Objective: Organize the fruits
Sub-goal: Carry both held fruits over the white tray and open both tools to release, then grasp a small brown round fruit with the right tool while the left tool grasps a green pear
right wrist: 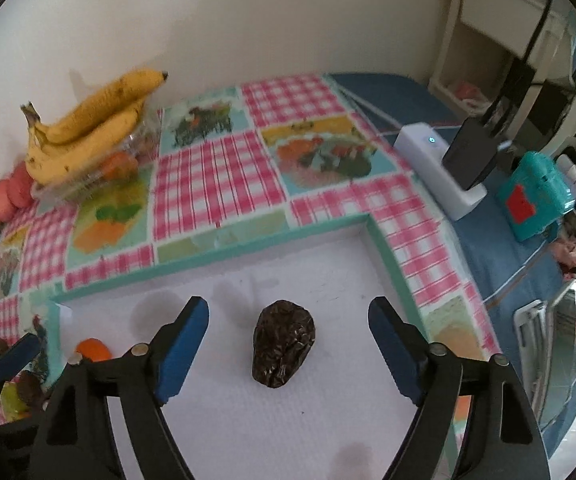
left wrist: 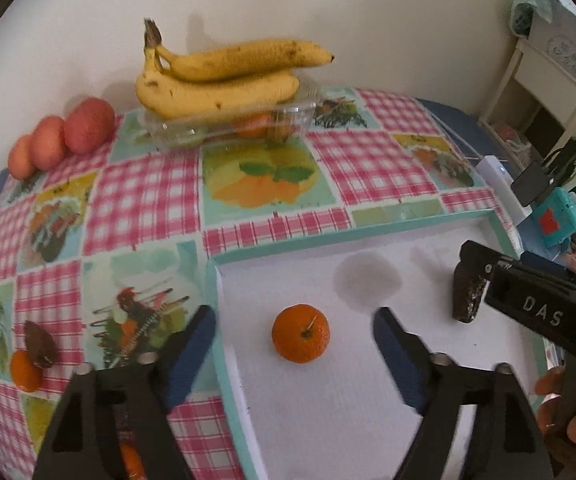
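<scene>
— Blue-padded jaws of the left gripper (left wrist: 293,354) stand spread wide above a white tray (left wrist: 327,412), with one mandarin (left wrist: 300,339) lying loose between them, touching neither pad. What sits at 3 o'clock?

— Right gripper (right wrist: 288,346), its jaws likewise spread and holding nothing; a dark wrinkled avocado (right wrist: 283,343) rests on the white tray floor between its pads, clear of both. From the left wrist view the same avocado shows at 3 o'clock of the mandarin, partly behind the right gripper's black finger.

— And beyond the tray?

— Checked pink-and-teal cloth (left wrist: 144,196) covers the bench. At 12 o'clock, against the wall, a bunch of bananas (left wrist: 224,80) lies on top of a clear plastic box (left wrist: 240,124) with orange fruit inside. Three apples (left wrist: 64,136) stand in a row at 10 o'clock of the tray, touching one another.

— Anything left outside on the cloth?

— At 9 o'clock of the left gripper, a second mandarin (left wrist: 25,371) and a second avocado (left wrist: 39,345) lie touching each other on the cloth. More orange fruit shows under the left gripper's body, too hidden to tell. At 2 o'clock of the tray, a white power strip (right wrist: 435,168) and a teal box (right wrist: 535,196) sit on blue bedding.
</scene>
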`<action>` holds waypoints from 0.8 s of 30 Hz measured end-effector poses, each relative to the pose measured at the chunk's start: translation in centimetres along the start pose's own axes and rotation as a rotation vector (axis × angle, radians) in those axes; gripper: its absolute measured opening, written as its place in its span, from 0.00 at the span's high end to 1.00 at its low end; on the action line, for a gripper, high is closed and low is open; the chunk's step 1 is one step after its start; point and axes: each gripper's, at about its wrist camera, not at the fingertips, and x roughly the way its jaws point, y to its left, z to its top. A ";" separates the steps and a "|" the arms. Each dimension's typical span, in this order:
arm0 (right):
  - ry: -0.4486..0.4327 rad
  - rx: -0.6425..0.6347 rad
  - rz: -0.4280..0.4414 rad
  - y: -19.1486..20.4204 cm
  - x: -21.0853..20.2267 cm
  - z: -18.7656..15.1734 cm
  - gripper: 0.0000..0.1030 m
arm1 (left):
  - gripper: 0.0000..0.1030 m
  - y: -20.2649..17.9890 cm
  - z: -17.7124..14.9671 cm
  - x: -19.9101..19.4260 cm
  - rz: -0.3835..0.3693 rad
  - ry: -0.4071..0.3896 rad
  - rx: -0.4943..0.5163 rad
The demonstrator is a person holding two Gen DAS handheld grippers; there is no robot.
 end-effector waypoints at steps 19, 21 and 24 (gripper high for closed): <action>-0.079 -0.063 0.046 2.2 -6.6 -5.5 0.09 | 0.00 6.8 -4.2 -8.3 0.190 -0.111 -0.083; -0.087 -0.065 0.075 2.6 -7.0 -6.1 0.09 | 0.00 7.9 -4.9 -9.4 0.226 -0.126 -0.094; -0.072 -0.056 0.130 3.4 -7.4 -7.2 0.09 | 0.00 9.4 -5.6 -11.0 0.263 -0.155 -0.118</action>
